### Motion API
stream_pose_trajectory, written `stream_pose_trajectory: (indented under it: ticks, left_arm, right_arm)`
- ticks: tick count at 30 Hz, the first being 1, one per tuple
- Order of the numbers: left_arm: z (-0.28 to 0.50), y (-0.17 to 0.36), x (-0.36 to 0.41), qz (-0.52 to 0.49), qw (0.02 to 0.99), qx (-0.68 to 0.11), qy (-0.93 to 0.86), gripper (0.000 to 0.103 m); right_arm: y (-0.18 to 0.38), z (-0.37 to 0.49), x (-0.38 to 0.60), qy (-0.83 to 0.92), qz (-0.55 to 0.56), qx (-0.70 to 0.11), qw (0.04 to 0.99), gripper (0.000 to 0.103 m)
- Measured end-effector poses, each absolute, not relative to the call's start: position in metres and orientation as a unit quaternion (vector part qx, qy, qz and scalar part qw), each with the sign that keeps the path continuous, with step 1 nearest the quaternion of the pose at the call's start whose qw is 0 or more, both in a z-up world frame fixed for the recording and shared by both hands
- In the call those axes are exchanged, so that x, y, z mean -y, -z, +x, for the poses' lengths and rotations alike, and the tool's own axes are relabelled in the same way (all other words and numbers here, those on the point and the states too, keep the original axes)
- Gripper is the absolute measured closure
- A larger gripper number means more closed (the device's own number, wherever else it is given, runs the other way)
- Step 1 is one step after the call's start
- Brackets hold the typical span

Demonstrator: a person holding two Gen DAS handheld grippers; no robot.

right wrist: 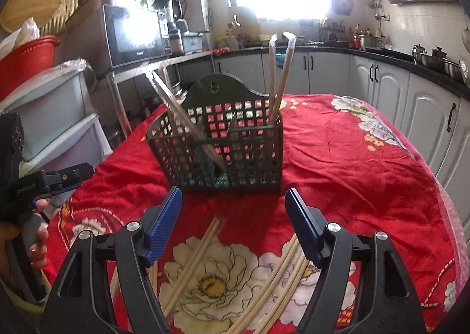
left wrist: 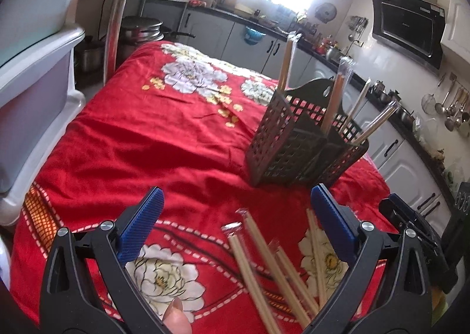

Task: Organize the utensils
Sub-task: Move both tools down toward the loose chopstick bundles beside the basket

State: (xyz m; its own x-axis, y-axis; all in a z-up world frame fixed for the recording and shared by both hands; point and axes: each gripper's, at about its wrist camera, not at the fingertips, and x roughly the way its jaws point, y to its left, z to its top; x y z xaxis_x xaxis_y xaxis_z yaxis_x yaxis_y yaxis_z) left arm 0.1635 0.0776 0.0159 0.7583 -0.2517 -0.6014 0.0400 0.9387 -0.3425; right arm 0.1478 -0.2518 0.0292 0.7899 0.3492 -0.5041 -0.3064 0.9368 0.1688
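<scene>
Two grippers hang over a counter draped in a wrinkled red cloth [left wrist: 152, 140] printed with big white and yellow flowers.

Toward the far half of the cloth stands a dark plastic basket [right wrist: 223, 143], a lattice of small square holes with a tall arched back plate and inner dividers. Chopsticks [right wrist: 279, 75] in clear wrappers stand in it, long axes mostly upright: two at the right end lean slightly apart, tips up toward the window, while another pair [right wrist: 179, 111] at the left end tilts steeply, top ends pointing up and to the left.

Nearer, loose chopsticks [left wrist: 264, 269] lie flat on the cloth in a ragged fan of pale, smooth wooden rods, some with crinkled wrapper ends. From the left wrist view their long axes run from the near edge away toward the basket, wrapper tips farthest from the camera.

The left gripper [left wrist: 235, 202] has its fingers spread very wide, ribbed blue pads [left wrist: 141, 222] on black arms; they hold nothing, with the fan of sticks below and between them, nearer the right finger.

The right gripper [right wrist: 233, 202] has its fingers fairly wide too, empty, above one pair of sticks [right wrist: 194, 260] and a curved bundle [right wrist: 282, 275] that passes beneath its right finger. Whether any pad touches a stick I cannot tell.

A hand [right wrist: 32, 243] grips the left tool's handle.
</scene>
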Motion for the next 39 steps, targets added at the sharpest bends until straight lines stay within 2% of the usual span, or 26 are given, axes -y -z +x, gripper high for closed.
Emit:
stream_pose_trajectory:
  ticks: [20, 25, 27, 28, 30, 33, 36, 39]
  left_arm:
    - [0.149, 0.016, -0.081, -0.127, 0.911, -0.387, 0.068, 0.011]
    - [0.151, 0.030, -0.077, -0.134, 0.898, -0.411, 0.086, 0.027]
    - [0.153, 0.036, -0.077, -0.149, 0.889, -0.422, 0.100, 0.040]
    - [0.154, 0.038, -0.077, -0.153, 0.886, -0.425, 0.105, 0.041]
    - [0.156, 0.041, -0.076, -0.155, 0.882, -0.430, 0.110, 0.053]
    - [0.160, 0.046, -0.072, -0.157, 0.876, -0.440, 0.119, 0.063]
    - [0.165, 0.050, -0.065, -0.155, 0.871, -0.449, 0.127, 0.071]
    - [0.169, 0.053, -0.062, -0.163, 0.864, -0.457, 0.139, 0.073]
  right_arm:
    - [0.004, 0.150, 0.217, -0.216, -0.003, -0.357, 0.909, 0.033]
    - [0.014, 0.156, 0.215, -0.214, -0.001, -0.381, 0.899, 0.033]
    - [0.017, 0.159, 0.215, -0.214, -0.001, -0.388, 0.896, 0.033]
    - [0.019, 0.160, 0.214, -0.216, 0.000, -0.393, 0.894, 0.033]
    - [0.022, 0.163, 0.215, -0.217, 0.005, -0.400, 0.890, 0.033]
    - [0.025, 0.169, 0.217, -0.221, 0.015, -0.411, 0.884, 0.035]
    - [0.027, 0.172, 0.217, -0.226, 0.020, -0.414, 0.882, 0.038]
    - [0.028, 0.178, 0.215, -0.225, 0.018, -0.422, 0.878, 0.044]
